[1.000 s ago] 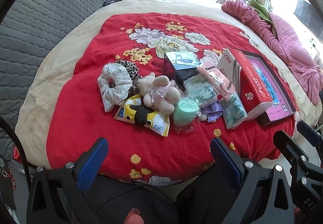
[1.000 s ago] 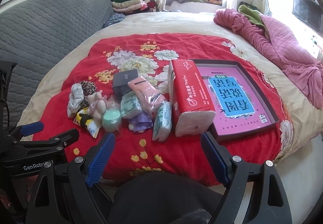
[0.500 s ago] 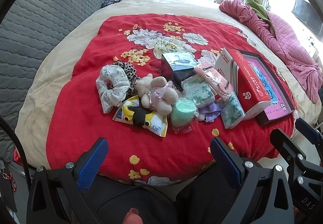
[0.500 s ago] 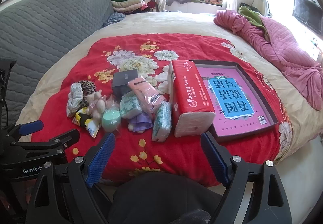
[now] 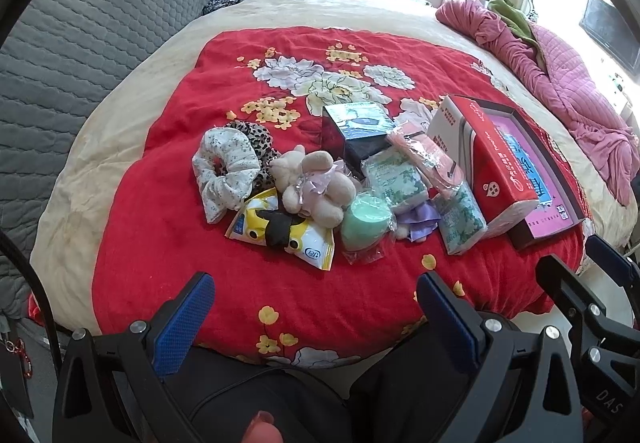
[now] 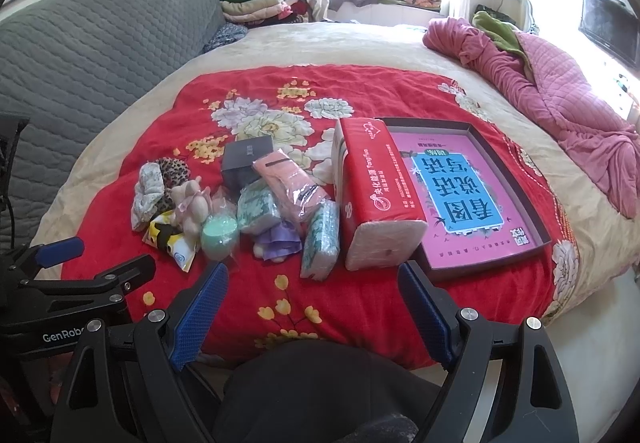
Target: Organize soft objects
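A heap of soft things lies on a red floral blanket (image 5: 168, 203): a white scrunchie (image 5: 226, 169), a beige plush toy (image 5: 316, 185), a yellow wipes pack (image 5: 280, 231), a mint sponge (image 5: 366, 221), green tissue packs (image 5: 460, 219) and a pink pack (image 6: 290, 183). A red tissue pack (image 6: 372, 195) leans against a dark tray with a pink sheet (image 6: 472, 187). My left gripper (image 5: 316, 319) hangs open short of the heap, holding nothing. My right gripper (image 6: 314, 313) is open too, near the blanket's front edge.
A dark box (image 5: 358, 131) stands behind the heap. A grey quilted headboard (image 5: 68, 55) rises on the left. A pink quilt (image 6: 560, 91) is bunched at the right. Folded clothes (image 6: 256, 5) are stacked far back by the window. A person's dark-clad legs (image 6: 320, 391) are below the grippers.
Both grippers stay open and nearly still. The left wrist view has drifted slightly, so the heap sits a little lower and to the left.
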